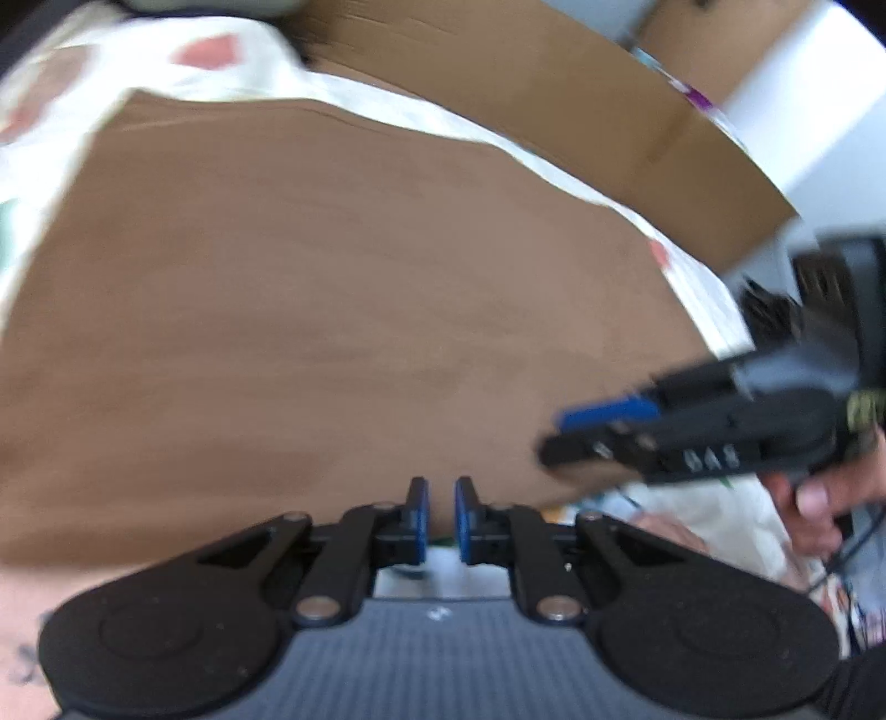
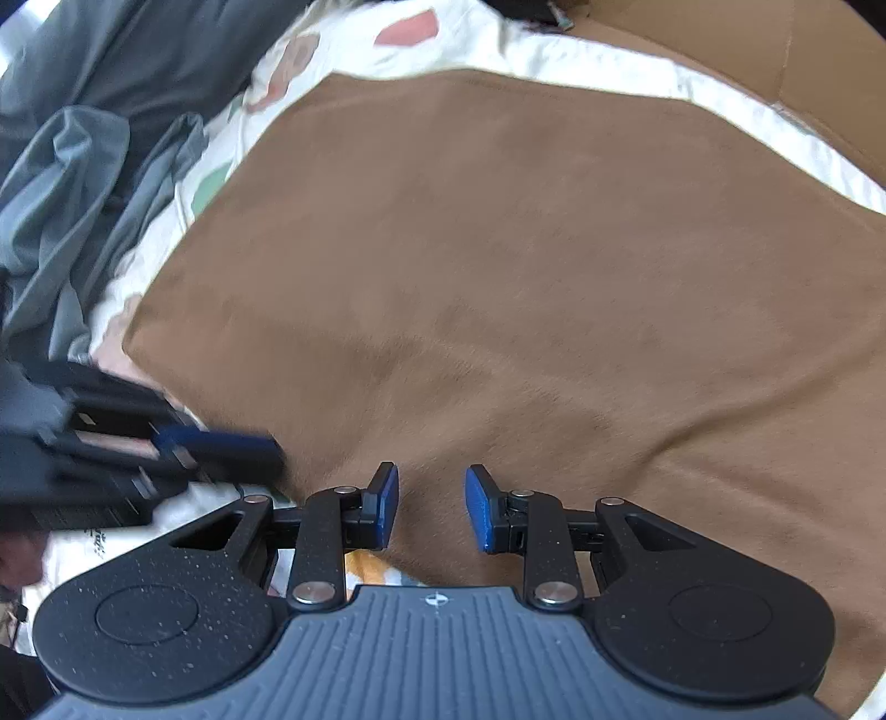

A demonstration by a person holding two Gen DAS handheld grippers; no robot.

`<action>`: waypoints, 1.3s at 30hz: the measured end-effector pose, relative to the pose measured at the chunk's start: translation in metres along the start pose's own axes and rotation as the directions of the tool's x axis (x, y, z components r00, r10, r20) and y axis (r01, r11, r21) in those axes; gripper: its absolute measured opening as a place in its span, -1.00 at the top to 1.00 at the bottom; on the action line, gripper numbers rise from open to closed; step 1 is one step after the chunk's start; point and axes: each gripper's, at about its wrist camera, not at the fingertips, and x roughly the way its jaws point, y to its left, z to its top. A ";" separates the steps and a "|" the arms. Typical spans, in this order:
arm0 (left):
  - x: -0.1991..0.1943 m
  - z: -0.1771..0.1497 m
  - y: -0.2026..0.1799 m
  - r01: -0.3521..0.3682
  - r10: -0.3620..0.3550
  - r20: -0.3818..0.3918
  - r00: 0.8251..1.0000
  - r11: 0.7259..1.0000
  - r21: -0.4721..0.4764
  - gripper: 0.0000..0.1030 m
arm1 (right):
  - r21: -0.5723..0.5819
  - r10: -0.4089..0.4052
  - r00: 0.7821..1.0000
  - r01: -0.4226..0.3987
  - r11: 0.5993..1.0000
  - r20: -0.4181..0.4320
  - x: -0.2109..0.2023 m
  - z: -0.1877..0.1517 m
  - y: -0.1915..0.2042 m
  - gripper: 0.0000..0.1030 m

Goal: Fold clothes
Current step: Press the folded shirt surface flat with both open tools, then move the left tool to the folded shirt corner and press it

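Note:
A plain brown garment (image 1: 332,304) (image 2: 526,277) lies spread flat on a white sheet with red and green prints (image 2: 354,44). My left gripper (image 1: 440,490) hovers over the garment's near edge. Its blue pads stand a narrow gap apart, and through the gap I see only cloth and sheet, with nothing pinched. In the right wrist view the left gripper (image 2: 266,448) is a blur at the garment's near-left corner. My right gripper (image 2: 432,471) is open over the near edge, with brown cloth showing between its pads, which do not touch it. In the left wrist view the right gripper (image 1: 554,437) is at the near-right corner, held by a hand (image 1: 819,498).
Grey clothes (image 2: 83,166) are heaped at the far left beside the sheet. A cardboard box (image 1: 554,99) (image 2: 775,50) borders the far side. Dark equipment (image 1: 830,288) stands at the right in the left wrist view.

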 end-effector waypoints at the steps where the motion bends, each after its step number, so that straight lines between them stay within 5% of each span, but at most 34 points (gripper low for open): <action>1: -0.003 -0.001 0.007 -0.017 0.017 0.016 1.000 1.000 -0.026 0.79 | 0.000 0.000 1.000 0.000 1.000 -0.005 0.002 -0.001 0.001 0.34; 7: -0.013 -0.003 0.029 -0.046 0.054 0.080 0.995 0.993 -0.109 0.78 | -0.008 -0.003 1.000 0.003 1.000 -0.019 0.005 -0.008 0.004 0.34; 15: 0.000 -0.017 0.031 -0.083 0.088 0.043 0.995 0.992 -0.095 0.76 | -0.020 0.000 0.999 0.000 1.000 -0.034 0.005 -0.008 0.010 0.35; 26: -0.032 -0.033 0.069 -0.221 0.244 0.077 0.967 0.948 -0.229 0.82 | 0.149 -0.104 0.995 0.101 0.984 0.014 -0.032 -0.016 -0.048 0.35; 33: -0.054 -0.045 0.099 -0.295 0.353 0.101 0.930 0.882 -0.368 0.38 | 0.247 -0.147 0.988 0.151 0.957 -0.035 -0.037 -0.040 -0.078 0.38; 39: -0.063 -0.048 0.127 -0.197 0.312 0.149 0.938 0.837 -0.510 0.04 | 0.260 -0.156 0.985 0.170 0.951 -0.072 -0.033 -0.050 -0.074 0.38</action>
